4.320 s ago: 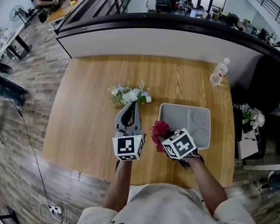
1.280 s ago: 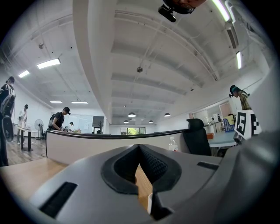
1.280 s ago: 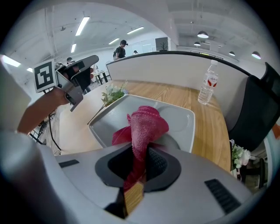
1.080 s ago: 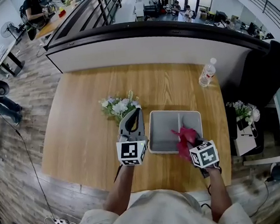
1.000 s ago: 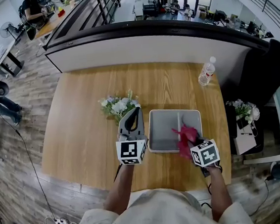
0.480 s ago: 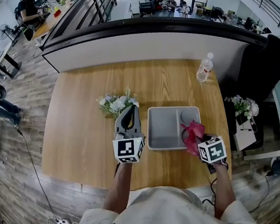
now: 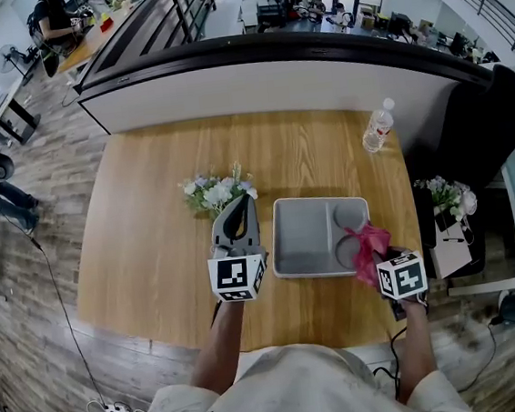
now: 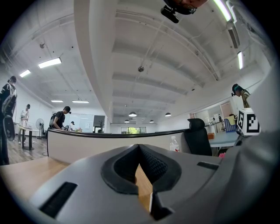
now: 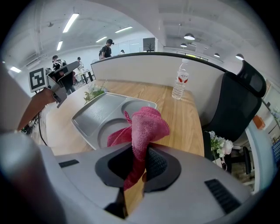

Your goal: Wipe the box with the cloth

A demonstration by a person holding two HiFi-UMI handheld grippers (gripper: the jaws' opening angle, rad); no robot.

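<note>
The right gripper (image 9: 136, 162) had its jaws pinching the pink cloth (image 7: 367, 240). A few seconds before, that cloth was down by the near left side of the grey box (image 7: 308, 232). Then it was in the middle. Now it was over at the near right corner, above the round dip there. So the cloth had gone across the box from one side to the other, and that looked like one full wipe along the near part. I could not tell if the cloth was pressing on the box or just hanging over it. The far part of the box probably still needed a rub. The left gripper (image 8: 139, 151) had stayed just beside the left side of the box, with its jaws pressed together on nothing. The box sat on the wooden worktop (image 7: 149, 221), near some flowers (image 7: 212, 193).
</note>
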